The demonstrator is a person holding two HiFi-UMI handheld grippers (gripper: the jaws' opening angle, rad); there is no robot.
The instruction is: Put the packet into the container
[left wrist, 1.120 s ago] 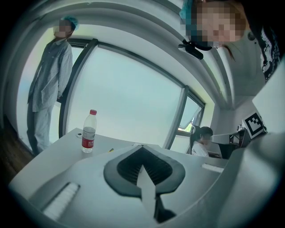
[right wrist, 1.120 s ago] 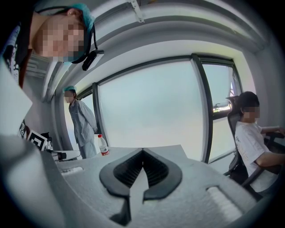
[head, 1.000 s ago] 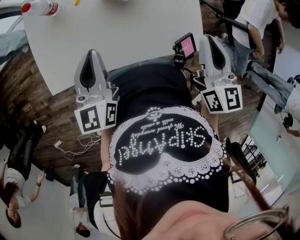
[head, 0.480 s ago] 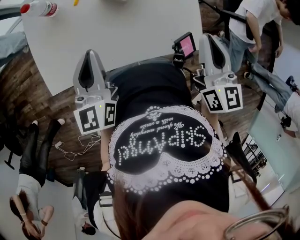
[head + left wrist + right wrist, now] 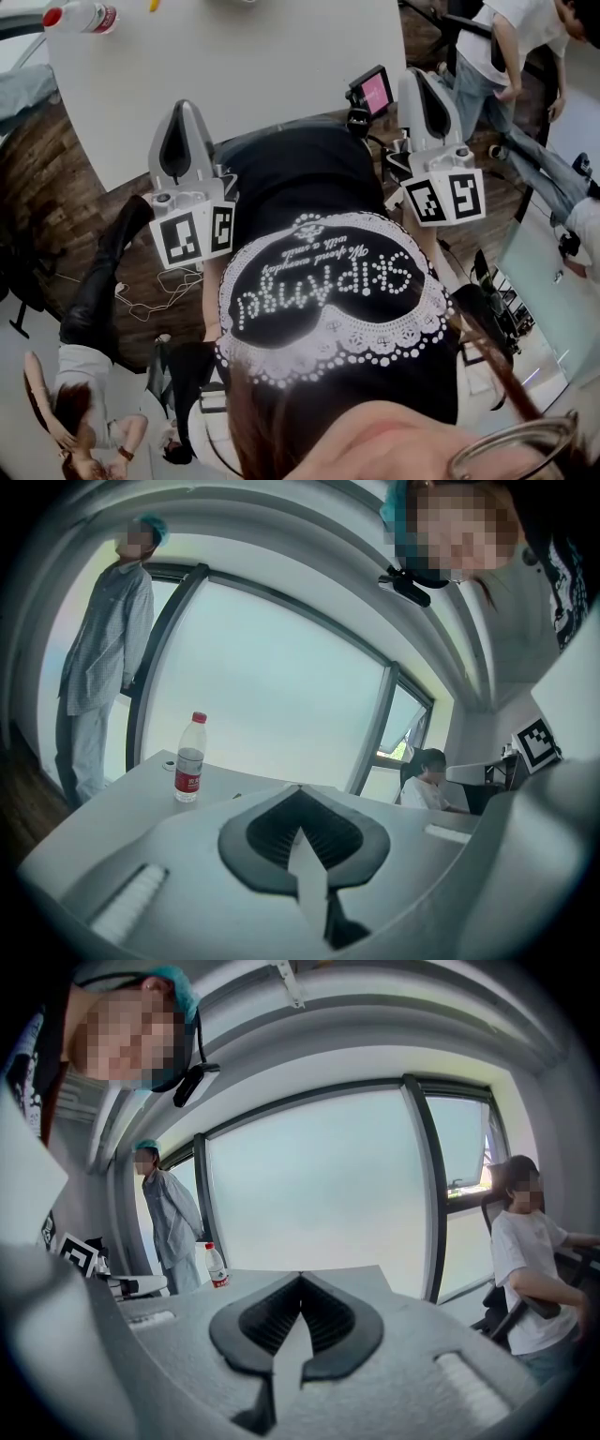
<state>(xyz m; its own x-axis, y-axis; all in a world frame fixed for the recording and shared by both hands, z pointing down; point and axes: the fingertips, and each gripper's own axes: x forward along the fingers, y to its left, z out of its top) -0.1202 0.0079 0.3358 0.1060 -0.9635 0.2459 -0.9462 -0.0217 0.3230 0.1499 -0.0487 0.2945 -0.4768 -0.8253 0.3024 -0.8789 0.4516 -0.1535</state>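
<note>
A large white rectangular table (image 5: 234,66) is seen in the head view above a dark wooden plank floor (image 5: 56,169). Its near edge is faced by a person in a black top with beaded lettering (image 5: 328,281). A wide window with dark frames (image 5: 272,696) is shown beyond the table in the left gripper view. The grey left gripper (image 5: 181,108) is held at the table's near edge. Its jaws are pressed fully together, tip to tip, and nothing is caught between them. The grey right gripper (image 5: 419,75) is held beside the table's right edge, well apart from the other. Its jaws are likewise closed against each other and nothing is gripped. A small dark screen with a pink display (image 5: 371,91) is seen just beside the right gripper. A clear plastic bottle with a red cap and red label (image 5: 80,16) is stood upright near the table's far left corner. The packet and the container are shown in no view, so their place cannot be told.
</note>
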